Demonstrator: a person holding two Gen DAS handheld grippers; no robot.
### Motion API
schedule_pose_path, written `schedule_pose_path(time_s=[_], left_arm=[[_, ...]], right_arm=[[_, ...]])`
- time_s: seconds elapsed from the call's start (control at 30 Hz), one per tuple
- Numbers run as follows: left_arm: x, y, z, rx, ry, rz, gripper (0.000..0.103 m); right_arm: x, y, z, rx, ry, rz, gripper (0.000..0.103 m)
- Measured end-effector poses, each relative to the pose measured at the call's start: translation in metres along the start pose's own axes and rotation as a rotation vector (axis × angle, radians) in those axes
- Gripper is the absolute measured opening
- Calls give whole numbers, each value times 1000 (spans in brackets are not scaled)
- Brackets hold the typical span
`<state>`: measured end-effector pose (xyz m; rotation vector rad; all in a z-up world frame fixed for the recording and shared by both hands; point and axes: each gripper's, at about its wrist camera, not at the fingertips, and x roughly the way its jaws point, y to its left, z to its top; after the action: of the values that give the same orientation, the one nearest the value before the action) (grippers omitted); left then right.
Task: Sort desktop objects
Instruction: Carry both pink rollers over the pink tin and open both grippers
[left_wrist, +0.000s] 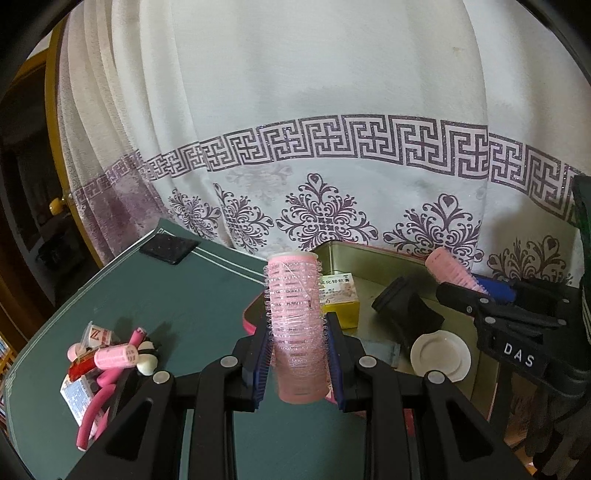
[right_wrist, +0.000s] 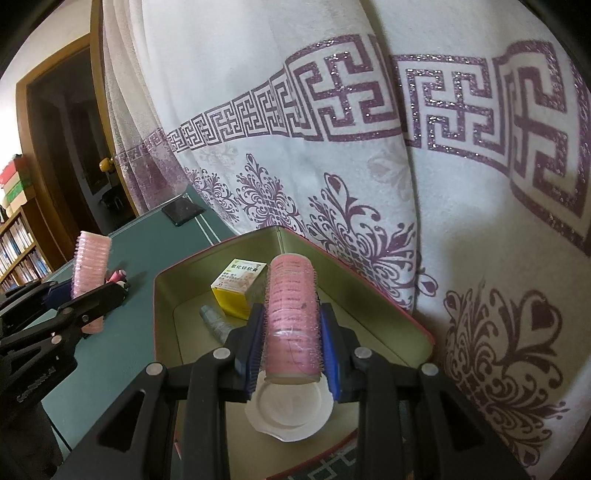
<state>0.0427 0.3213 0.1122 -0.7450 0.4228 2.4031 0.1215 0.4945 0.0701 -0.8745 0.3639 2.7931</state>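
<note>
My left gripper (left_wrist: 297, 354) is shut on a pink hair roller (left_wrist: 295, 325), held upright above the green table (left_wrist: 177, 295) at the left edge of the tin box (left_wrist: 369, 251). My right gripper (right_wrist: 291, 339) is shut on a second pink hair roller (right_wrist: 291, 314), held over the inside of the tin box (right_wrist: 166, 295). The right gripper (left_wrist: 465, 291) and its roller (left_wrist: 448, 267) also show in the left wrist view. The left gripper's roller (right_wrist: 90, 269) shows in the right wrist view.
The tin holds a yellow medicine box (left_wrist: 338, 299), a black cylinder (left_wrist: 406, 310), a white lid (left_wrist: 441, 354) and a grey tube (right_wrist: 216, 321). A pile of pink rollers, foam sticks and small packets (left_wrist: 107, 365) lies at the table's left. A patterned curtain (left_wrist: 332, 147) hangs behind. A black square (left_wrist: 168, 248) lies at the far corner.
</note>
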Motion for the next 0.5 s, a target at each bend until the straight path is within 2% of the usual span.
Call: schedule_pose_path(time_s=[0.37, 0.4, 0.43, 0.47, 0.5], left_arm=[[18, -4, 5, -30, 16, -67, 31], [20, -4, 5, -33, 20, -77, 44], [21, -3, 5, -38, 22, -80, 68], [21, -3, 5, -45, 16, -78, 75], [20, -1, 4, -51, 5, -77, 76]], right_arm=[[2, -6, -1, 22, 6, -13, 33], [3, -6, -1, 26, 9, -13, 33], [4, -7, -1, 30, 13, -14, 33], [5, -8, -1, 32, 19, -16, 35], [6, -9, -1, 34, 22, -18, 42]])
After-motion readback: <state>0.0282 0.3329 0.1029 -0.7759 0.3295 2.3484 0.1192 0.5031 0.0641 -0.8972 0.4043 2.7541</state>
